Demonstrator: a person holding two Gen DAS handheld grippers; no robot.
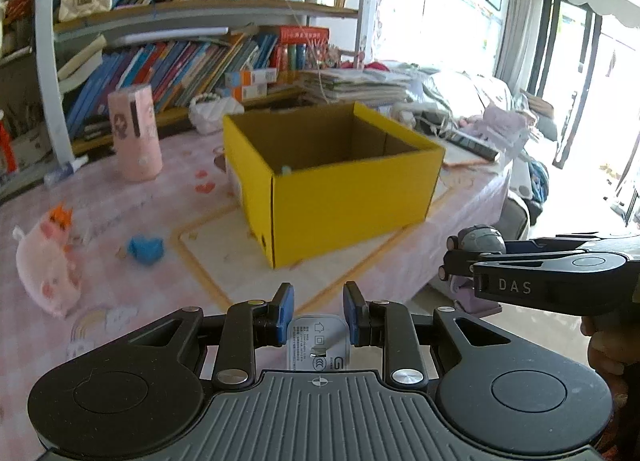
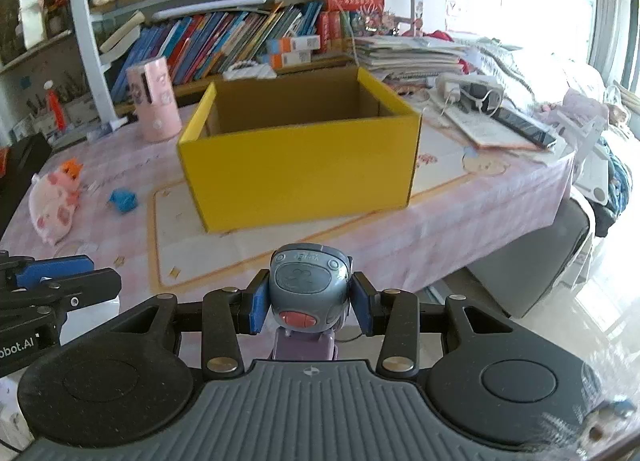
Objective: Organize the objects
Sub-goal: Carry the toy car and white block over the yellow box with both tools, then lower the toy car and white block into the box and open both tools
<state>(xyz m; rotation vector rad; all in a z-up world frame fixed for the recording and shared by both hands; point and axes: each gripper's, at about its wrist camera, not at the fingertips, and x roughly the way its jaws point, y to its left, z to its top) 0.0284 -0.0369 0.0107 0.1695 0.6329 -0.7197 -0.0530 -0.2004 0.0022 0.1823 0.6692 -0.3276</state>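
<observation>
A yellow cardboard box (image 1: 340,197) (image 2: 300,181) stands open-topped on the pink-clothed table (image 1: 120,197), ahead of both grippers. My left gripper (image 1: 318,301) is shut on a white power adapter (image 1: 318,341) with printed markings, held short of the table's near edge. My right gripper (image 2: 309,289) is shut on a grey toy robot (image 2: 308,285) with a red button and a lilac body. The left wrist view shows that toy (image 1: 480,239) and right gripper (image 1: 460,257) to the right of the left one. A pink pig plush (image 1: 48,265) (image 2: 52,209) and a small blue object (image 1: 146,249) (image 2: 124,199) lie left of the box.
A pink cylinder (image 1: 136,133) (image 2: 154,101) stands behind the box on the left. Full bookshelves (image 1: 180,61) line the back. Stacked papers (image 2: 408,53), a charger with cords (image 2: 468,91) and a dark remote (image 2: 524,127) crowd the table's right side. A grey seat (image 2: 540,253) stands beyond the right edge.
</observation>
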